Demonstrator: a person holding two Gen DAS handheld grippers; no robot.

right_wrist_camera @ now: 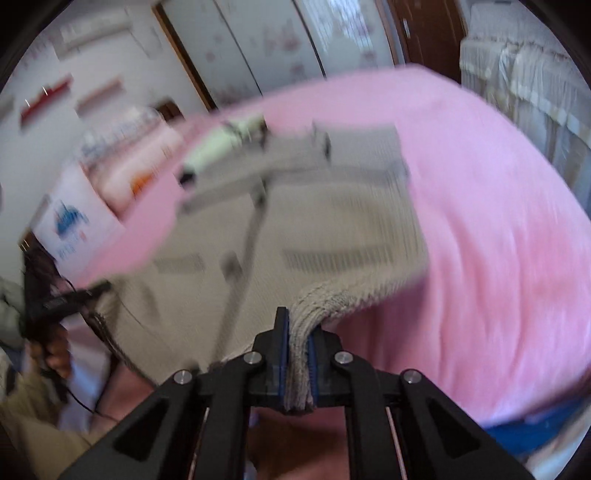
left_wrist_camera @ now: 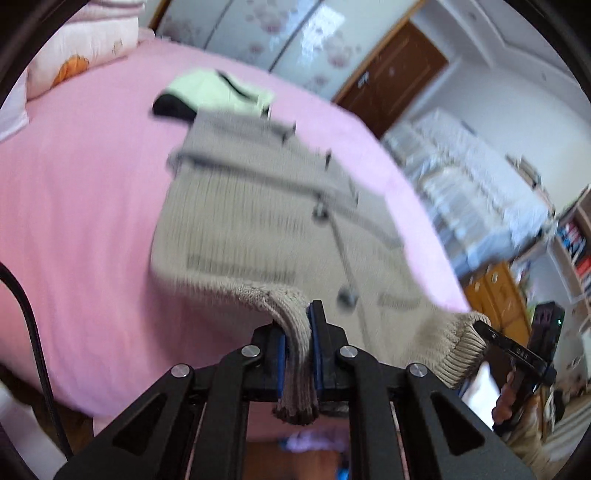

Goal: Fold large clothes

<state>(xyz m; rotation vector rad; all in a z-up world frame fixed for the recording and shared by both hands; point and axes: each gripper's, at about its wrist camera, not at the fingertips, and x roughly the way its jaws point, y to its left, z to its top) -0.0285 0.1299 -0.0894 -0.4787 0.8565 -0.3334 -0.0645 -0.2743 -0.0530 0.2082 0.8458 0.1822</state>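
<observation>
A large beige knitted cardigan [left_wrist_camera: 258, 206] with dark buttons lies spread on a pink bed [left_wrist_camera: 81, 206]. My left gripper [left_wrist_camera: 297, 332] is shut on the ribbed hem at one near corner. My right gripper [right_wrist_camera: 297, 332] is shut on the hem at the other near corner of the cardigan [right_wrist_camera: 314, 221]. Each gripper shows in the other's view: the right one [left_wrist_camera: 491, 336] at the right edge of the garment, the left one [right_wrist_camera: 74, 295] at its left edge. The hem hangs lifted between them. Both views are blurred by motion.
A pale green and black garment [left_wrist_camera: 218, 92] lies on the bed beyond the cardigan. A pillow [left_wrist_camera: 85, 44] sits at the bed's head. A wardrobe [left_wrist_camera: 280, 33], a brown door [left_wrist_camera: 399, 77] and shelves [left_wrist_camera: 569, 251] stand around the pink bed [right_wrist_camera: 498, 221].
</observation>
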